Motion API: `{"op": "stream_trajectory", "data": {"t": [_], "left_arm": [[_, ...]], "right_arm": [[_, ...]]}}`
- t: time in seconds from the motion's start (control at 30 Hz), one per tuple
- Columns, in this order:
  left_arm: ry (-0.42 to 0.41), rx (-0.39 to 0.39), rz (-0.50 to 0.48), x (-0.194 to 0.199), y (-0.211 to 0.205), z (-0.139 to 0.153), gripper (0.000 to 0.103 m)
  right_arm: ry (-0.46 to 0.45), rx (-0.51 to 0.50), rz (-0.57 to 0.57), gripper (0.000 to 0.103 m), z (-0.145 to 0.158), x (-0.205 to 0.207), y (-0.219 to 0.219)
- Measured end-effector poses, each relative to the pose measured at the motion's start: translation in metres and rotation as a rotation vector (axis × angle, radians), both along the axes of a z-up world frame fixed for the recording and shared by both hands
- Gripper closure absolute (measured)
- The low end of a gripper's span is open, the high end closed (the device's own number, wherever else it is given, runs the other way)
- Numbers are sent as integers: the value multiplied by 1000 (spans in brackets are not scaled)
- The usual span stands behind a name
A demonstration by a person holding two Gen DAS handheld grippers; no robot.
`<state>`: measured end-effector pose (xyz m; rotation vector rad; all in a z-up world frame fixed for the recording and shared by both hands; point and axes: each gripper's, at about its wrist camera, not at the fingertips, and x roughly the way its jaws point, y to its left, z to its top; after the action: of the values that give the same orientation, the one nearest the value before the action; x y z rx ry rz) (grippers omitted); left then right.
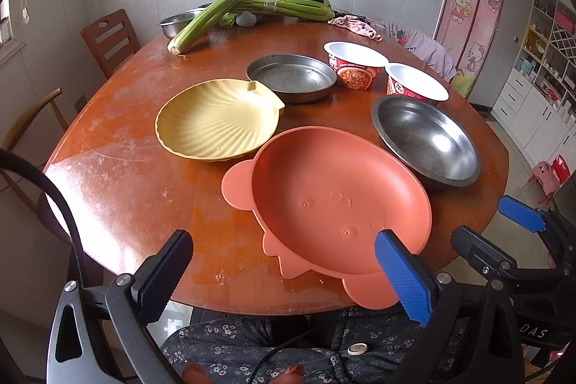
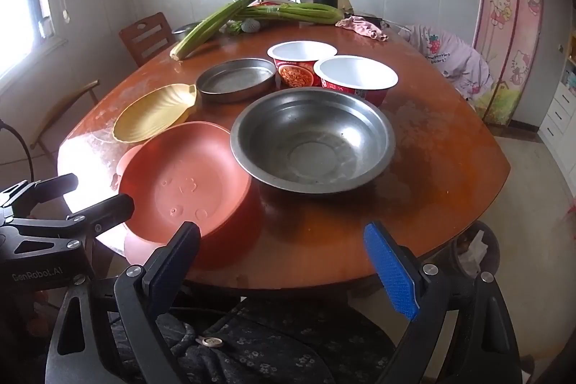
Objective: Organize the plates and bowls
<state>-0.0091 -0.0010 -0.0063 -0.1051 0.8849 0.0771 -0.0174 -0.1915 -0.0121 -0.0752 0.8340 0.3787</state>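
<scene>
The left tool fills the bottom of its own view, jaws spread wide with nothing between them, angled downward. In the right wrist view it shows again at the left edge, black fingers apart. The right tool likewise stands wide apart and empty at the bottom of its frame, tilted down; it also shows at the lower right of the left view. A lap in dark floral cloth lies beneath both.

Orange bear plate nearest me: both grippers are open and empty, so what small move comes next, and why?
Probably lower the left gripper onto the orange bear plate rim. It is open and empty, the plate sits nearest, overhanging the table edge, with the yellow shell plate beside it for stacking.
</scene>
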Motion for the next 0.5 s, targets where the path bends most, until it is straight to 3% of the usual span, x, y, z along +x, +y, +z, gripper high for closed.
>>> {"op": "stream_trajectory", "data": {"t": [0.5], "left_arm": [[-4, 0, 2, 1, 1, 0, 1]], "right_arm": [[6, -6, 7, 10, -1, 2, 2]]}}
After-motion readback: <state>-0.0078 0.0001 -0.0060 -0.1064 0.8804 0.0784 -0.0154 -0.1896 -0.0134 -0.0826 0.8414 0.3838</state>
